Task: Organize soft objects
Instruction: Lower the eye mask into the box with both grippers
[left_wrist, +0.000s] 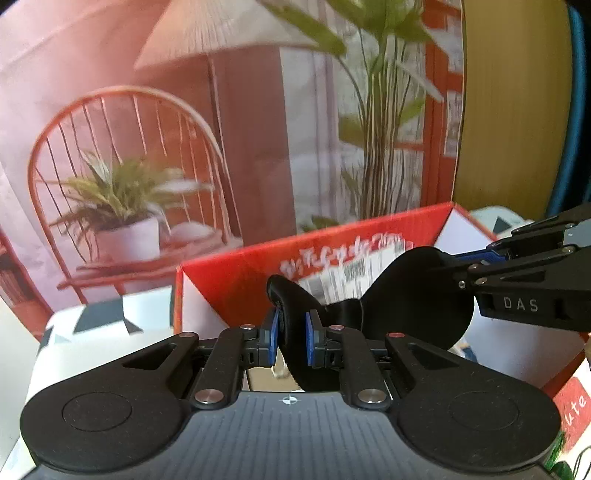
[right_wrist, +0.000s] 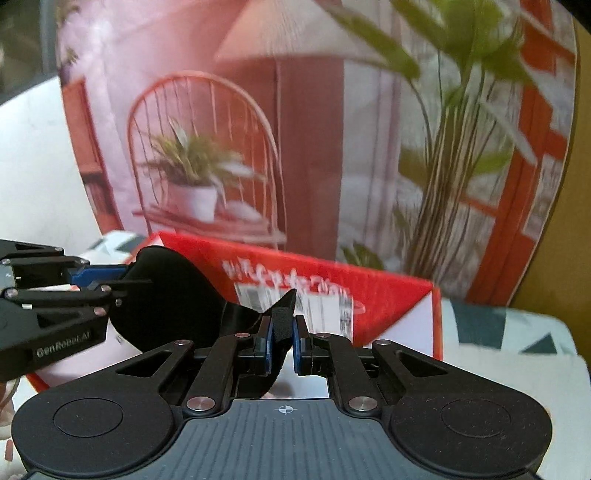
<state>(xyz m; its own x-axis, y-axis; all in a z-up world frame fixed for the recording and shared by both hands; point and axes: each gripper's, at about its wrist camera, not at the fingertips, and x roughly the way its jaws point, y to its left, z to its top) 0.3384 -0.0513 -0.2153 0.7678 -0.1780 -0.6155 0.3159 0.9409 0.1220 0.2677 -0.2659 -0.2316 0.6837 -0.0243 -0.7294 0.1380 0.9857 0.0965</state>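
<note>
A black soft eye mask (left_wrist: 417, 295) hangs stretched between my two grippers above an open red cardboard box (left_wrist: 236, 273). My left gripper (left_wrist: 291, 341) is shut on one end of the mask. My right gripper (right_wrist: 282, 343) holds the other end (right_wrist: 280, 332); the mask lies against its left pad, with a small gap to the right pad. The right gripper enters the left wrist view from the right (left_wrist: 480, 266). The left gripper enters the right wrist view from the left (right_wrist: 99, 280), with the mask's cup (right_wrist: 170, 291) beside it. The red box (right_wrist: 388, 295) has a white label.
A printed backdrop with a chair, potted plants and a lamp (left_wrist: 221, 129) stands behind the box. The box sits on a white cloth with dark triangles (right_wrist: 509, 332). A yellow board (left_wrist: 513, 110) stands at the right. A red pack with white letters (left_wrist: 572, 410) lies at lower right.
</note>
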